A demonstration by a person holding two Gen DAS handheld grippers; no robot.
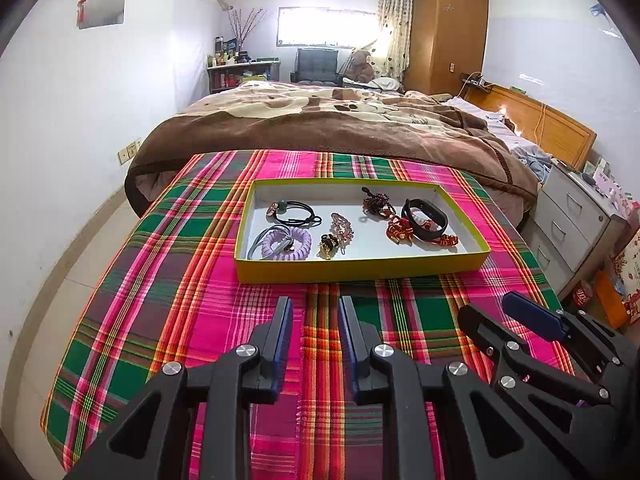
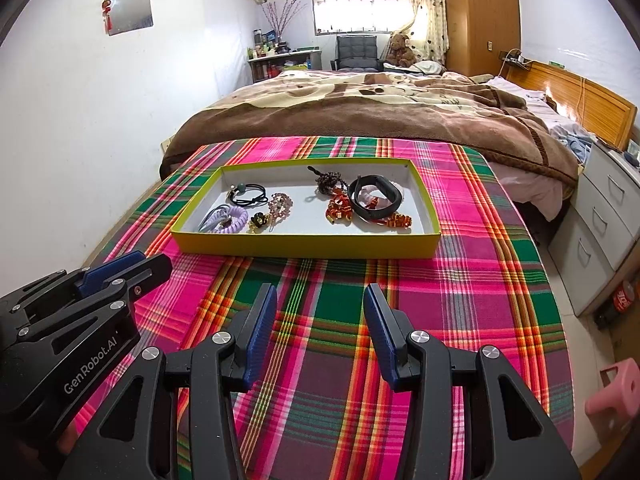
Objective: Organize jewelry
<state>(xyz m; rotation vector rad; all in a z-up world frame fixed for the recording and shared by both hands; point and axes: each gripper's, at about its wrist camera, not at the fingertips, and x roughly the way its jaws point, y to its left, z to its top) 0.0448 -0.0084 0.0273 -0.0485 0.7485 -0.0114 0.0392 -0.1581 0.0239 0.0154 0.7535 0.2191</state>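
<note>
A shallow yellow-green box (image 1: 360, 266) (image 2: 304, 246) stands on the plaid cloth. In it lie a purple coil hair tie (image 1: 286, 242) (image 2: 232, 216), a black hair elastic (image 1: 298, 212) (image 2: 248, 194), a pink bead bracelet (image 1: 342, 222) (image 2: 280, 202), a dark bead string (image 1: 376, 200) (image 2: 328, 180), a black wristband (image 1: 424, 218) (image 2: 374, 198) and red-gold knots (image 1: 400, 230) (image 2: 338, 210). My left gripper (image 1: 314, 304) is open and empty, short of the box's near wall. My right gripper (image 2: 320, 292) is open and empty, also short of the box.
The plaid cloth (image 1: 192, 320) covers a table that ends at a bed with a brown blanket (image 1: 320, 120). Grey drawers (image 1: 568, 220) and a pink stool (image 2: 614, 392) stand to the right. Each gripper shows in the other's view, the right (image 1: 532, 320) and the left (image 2: 116, 272).
</note>
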